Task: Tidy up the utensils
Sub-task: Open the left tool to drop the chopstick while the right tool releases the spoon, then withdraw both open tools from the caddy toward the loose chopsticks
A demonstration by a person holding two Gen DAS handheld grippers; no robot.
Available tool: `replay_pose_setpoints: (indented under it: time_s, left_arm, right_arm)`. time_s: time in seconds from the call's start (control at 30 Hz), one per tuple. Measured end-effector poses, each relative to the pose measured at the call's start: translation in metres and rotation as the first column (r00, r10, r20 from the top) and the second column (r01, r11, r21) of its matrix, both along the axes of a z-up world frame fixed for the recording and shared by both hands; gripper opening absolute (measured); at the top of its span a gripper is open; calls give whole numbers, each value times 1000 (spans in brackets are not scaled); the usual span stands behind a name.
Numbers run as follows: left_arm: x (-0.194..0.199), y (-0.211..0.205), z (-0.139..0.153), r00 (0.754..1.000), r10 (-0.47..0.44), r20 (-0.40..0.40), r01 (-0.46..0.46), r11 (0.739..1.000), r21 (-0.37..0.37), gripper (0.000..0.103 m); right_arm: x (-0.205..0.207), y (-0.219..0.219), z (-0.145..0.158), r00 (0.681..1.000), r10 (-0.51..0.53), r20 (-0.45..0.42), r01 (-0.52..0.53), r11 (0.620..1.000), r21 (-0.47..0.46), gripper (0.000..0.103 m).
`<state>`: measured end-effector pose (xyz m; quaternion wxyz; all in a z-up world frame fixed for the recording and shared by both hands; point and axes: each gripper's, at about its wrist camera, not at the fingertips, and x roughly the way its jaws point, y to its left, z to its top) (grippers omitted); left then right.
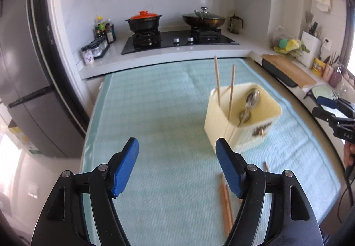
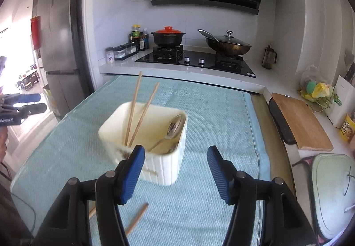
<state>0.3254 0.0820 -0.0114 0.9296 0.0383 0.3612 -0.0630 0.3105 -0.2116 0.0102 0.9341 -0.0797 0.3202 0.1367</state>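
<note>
Upright chopsticks (image 2: 135,110) crowd the holder (image 2: 164,168) mouth's left side.

Chopsticks (image 1: 224,84) and spoons (image 1: 249,106) in holder (image 1: 241,133) on mat (image 1: 155,113); stove (image 1: 177,41) behind.

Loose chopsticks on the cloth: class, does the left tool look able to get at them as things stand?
Probably yes. The left tool is open and empty, the loose chopsticks lie uncovered on the cloth just below its right finger.

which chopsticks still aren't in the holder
The pair of chopsticks lying flat on the teal mat, nearest the left hand-held gripper. The other pair stands upright inside the cream holder.
</note>
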Motion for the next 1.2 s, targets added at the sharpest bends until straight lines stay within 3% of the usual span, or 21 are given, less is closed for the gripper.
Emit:
replay_pose_setpoints:
  time_s: [0.1,0.23,0.4,0.63,0.87,1.2]
  left_arm:
    - [-49,17,1,1000,14,-10,-13,1000,12,75]
    - [-104,26,2,999,42,31,-42,999,7,86]
    - [-140,21,-16,995,89,51,-85,994,-70,89]
    - [-147,1,-64,993,115,13,-110,969,-221,90]
    - [-142,-8,-83,994,108,-2,-106,972,-212,90]
    - [-146,-12,-99,992,127,-22,-129,982,-140,90]
  right_arm:
    - [-52,1,-16,1000,25,2,-24,999,-45,60]
    - [-113,1,-37,999,17,33,-12,992,-123,60]
    - [-163,-2,-57,999,-29,36,32,995,-98,60]
    - [-189,4,-68,994,-90,58,93,995,-40,60]
    - [-193,14,-73,993,-88,74,91,995,-28,60]
    - [-193,25,-87,997,-68,38,69,997,-31,60]
